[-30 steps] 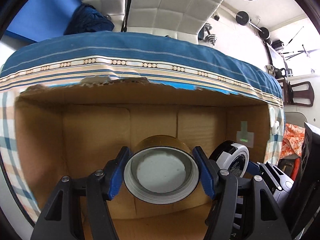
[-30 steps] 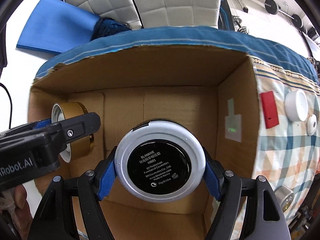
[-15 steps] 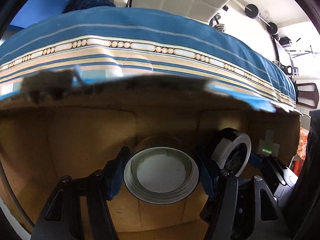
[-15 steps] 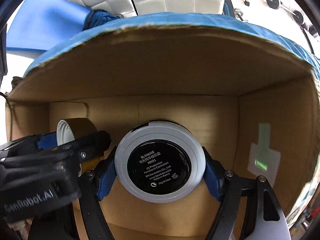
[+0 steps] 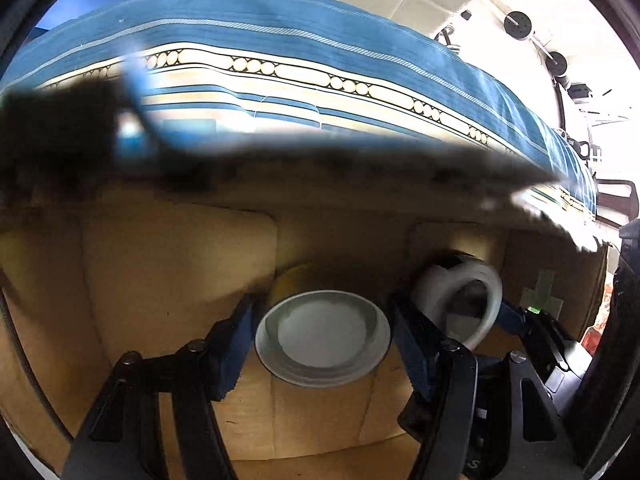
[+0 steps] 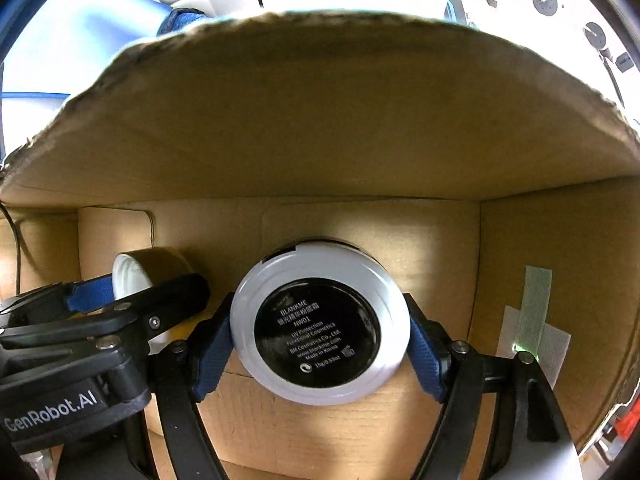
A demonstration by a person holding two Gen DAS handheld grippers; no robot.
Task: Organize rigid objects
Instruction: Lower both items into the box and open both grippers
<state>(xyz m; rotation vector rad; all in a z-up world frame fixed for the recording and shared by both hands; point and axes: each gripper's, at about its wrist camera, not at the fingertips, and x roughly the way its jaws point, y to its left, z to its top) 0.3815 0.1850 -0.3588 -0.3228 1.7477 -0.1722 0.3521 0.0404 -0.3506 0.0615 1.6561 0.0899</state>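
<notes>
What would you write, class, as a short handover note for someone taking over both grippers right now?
Left gripper: shut on the gold jar, white cap facing the camera, held low inside the cardboard box.
Right gripper: shut on the white compact, black label facing the camera, also inside the box, to the right of the jar.
Done: both items picked up and brought into the box.
Left: set each down on the box floor, open the fingers and withdraw. The two grippers sit close side by side, so it is probably safest to release one at a time.
</notes>
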